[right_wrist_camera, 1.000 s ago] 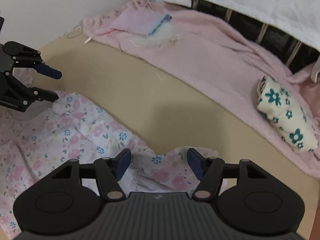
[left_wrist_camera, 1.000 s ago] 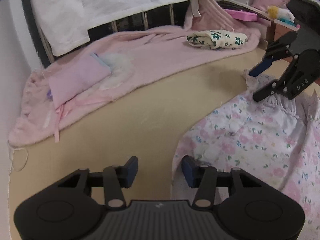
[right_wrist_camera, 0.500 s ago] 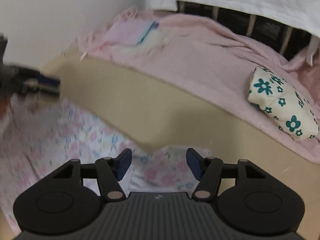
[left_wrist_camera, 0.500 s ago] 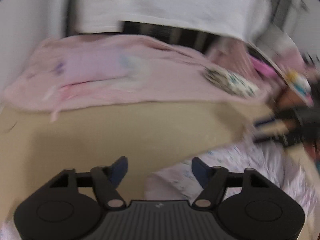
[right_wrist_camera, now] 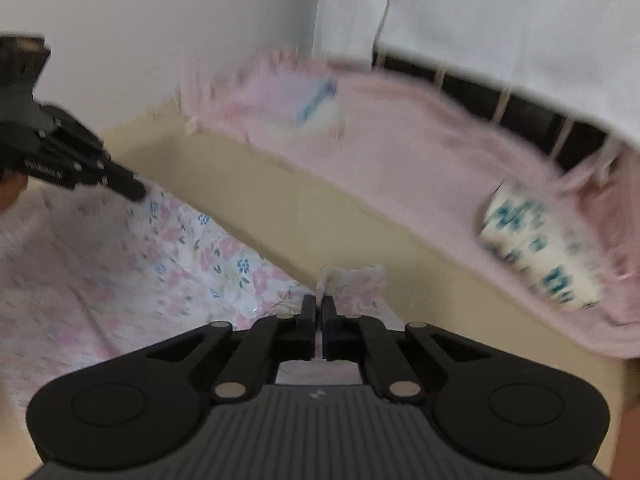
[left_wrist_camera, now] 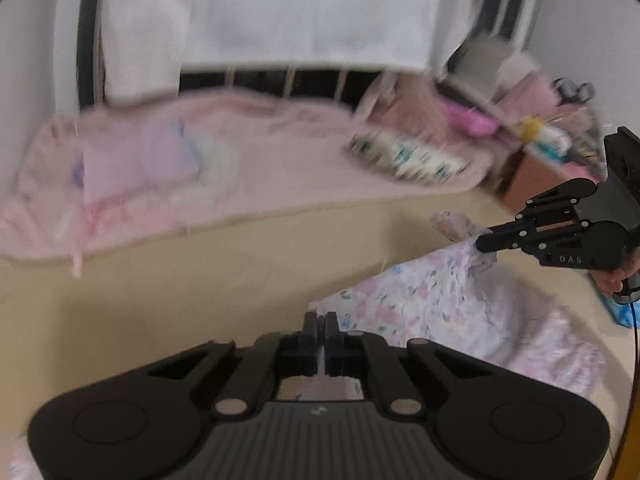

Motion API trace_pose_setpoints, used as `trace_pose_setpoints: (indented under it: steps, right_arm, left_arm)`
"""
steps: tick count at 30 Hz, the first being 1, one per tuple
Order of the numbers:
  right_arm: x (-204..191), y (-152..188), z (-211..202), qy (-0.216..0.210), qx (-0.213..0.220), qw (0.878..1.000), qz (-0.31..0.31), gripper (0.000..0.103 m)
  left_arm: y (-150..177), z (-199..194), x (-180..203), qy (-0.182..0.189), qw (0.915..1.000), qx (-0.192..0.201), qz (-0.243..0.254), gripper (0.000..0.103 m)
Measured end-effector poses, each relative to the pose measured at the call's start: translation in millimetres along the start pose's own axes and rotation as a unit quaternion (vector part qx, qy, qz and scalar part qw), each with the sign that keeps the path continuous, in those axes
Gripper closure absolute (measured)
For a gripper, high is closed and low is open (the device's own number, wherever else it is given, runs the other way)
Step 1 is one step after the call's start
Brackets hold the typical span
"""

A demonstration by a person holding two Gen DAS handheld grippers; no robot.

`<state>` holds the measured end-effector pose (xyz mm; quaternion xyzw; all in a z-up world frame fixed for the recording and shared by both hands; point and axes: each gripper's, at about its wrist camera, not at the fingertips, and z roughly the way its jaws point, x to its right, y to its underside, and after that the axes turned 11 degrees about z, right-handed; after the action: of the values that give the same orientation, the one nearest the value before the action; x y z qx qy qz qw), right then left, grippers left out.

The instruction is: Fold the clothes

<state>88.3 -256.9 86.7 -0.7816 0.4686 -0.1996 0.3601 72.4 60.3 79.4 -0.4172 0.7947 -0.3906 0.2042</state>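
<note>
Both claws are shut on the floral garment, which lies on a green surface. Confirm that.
Not quite: the surface is tan, not green, as the right wrist view shows. The rest holds: the left claw and right claw are each shut on the floral garment.

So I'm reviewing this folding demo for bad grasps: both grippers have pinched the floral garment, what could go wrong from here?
1. The right gripper holds only a small tab at the edge of the floral garment; it could slip free under tension.
2. The left gripper also pinches right at the hem, so the same risk applies.
3. The frames are motion-blurred; a fast swing might sweep the cloth into the pink blanket or the folded teal-flowered cloth.
</note>
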Motion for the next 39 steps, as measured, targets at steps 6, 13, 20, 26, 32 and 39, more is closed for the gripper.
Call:
trace_pose_setpoints:
  steps: [6, 13, 20, 26, 32, 39]
  right_arm:
    - [-59, 97, -88, 0.075, 0.054, 0.996, 0.011, 0.100]
    - [-78, 156, -164, 0.012, 0.121, 0.986, 0.111, 0.048]
    - [-34, 140, -91, 0.046, 0.055, 0.986, 0.149, 0.055]
    - [-24, 169, -82, 0.041, 0.002, 0.978, 0.203, 0.081]
    - [-19, 132, -103, 0.075, 0.072, 0.968, 0.227, 0.052]
    - [32, 122, -65, 0.066, 0.015, 0.930, 0.362, 0.102]
  left_arm:
    - [70, -80, 100, -0.027, 0.9942, 0.032, 0.099, 0.101]
    - [126, -107, 153, -0.038, 0.9912, 0.028, 0.124, 0.089]
    - [104, -62, 149, -0.053, 0.9924, 0.037, 0.104, 0.074]
    - [119, -43, 118, -0.076, 0.9950, -0.018, 0.063, 0.093]
    - [82, -55, 132, -0.076, 0.9966, 0.026, 0.016, 0.082]
    - [69, -12, 148, -0.100, 0.9949, 0.005, -0.015, 0.079]
